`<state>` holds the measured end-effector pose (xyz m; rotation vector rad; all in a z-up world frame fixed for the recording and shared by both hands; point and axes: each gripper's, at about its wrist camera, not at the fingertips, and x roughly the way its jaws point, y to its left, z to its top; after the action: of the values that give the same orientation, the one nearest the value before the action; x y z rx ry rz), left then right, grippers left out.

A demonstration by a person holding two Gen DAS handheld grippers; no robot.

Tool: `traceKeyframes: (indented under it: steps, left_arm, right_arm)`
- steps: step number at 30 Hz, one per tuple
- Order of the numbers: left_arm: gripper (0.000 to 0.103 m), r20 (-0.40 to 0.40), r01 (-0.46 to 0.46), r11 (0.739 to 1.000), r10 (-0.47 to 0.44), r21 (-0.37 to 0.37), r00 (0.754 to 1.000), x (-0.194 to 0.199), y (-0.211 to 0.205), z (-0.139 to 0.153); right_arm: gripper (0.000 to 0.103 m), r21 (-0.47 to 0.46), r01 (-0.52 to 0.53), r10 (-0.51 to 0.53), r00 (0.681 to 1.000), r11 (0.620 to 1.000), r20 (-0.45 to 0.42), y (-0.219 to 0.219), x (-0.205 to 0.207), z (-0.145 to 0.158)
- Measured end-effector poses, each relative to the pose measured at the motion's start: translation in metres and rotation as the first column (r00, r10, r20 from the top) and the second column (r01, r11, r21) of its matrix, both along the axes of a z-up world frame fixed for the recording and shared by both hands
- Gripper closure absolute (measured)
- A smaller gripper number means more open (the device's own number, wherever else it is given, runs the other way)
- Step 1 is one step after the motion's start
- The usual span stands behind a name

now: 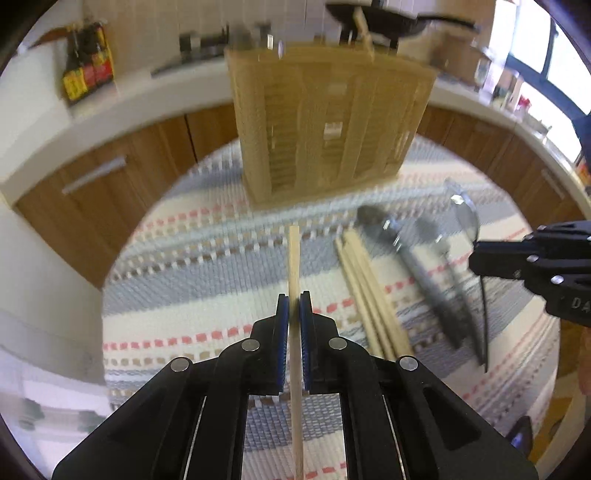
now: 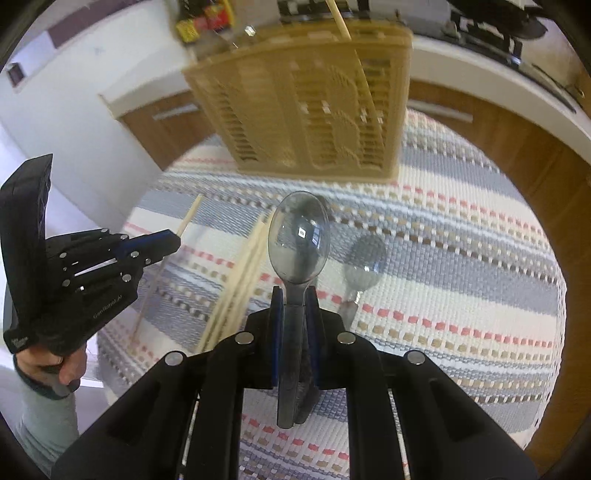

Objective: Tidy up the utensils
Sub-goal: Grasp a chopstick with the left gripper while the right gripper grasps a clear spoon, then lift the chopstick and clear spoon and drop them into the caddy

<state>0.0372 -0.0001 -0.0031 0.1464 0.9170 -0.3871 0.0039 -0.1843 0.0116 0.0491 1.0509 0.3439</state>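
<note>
My left gripper is shut on a single wooden chopstick, which points ahead toward the beige slatted utensil holder. My right gripper is shut on the handle of a clear grey plastic spoon, lifted above the mat. Several more chopsticks lie on the striped mat, with two other clear spoons beside them. One chopstick stands in the holder. The left gripper shows at the left of the right wrist view, the right gripper at the right edge of the left wrist view.
A striped woven mat covers the round table. Behind it run wooden cabinets under a white counter with sauce bottles and a black pan. A person's hand holds the left gripper's handle.
</note>
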Motion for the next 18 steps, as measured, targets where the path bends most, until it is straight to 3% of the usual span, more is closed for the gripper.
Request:
traceKeyframes:
  steps: [9, 18]
  left_arm:
    - [0.099, 0.239, 0.046, 0.985, -0.004, -0.168, 0.971, -0.014, 0.003, 0.085]
    - [0.099, 0.401, 0.074, 0.936, 0.076, -0.345, 0.913, 0.016, 0.001, 0.15]
  right_arm:
    - [0.093, 0.128, -0.069, 0.045, 0.982, 0.989, 0.185, 0.001, -0.004, 0.062]
    - [0.093, 0.161, -0.064, -0.003, 0.924, 0.985, 0.382, -0.003, 0.017, 0.13]
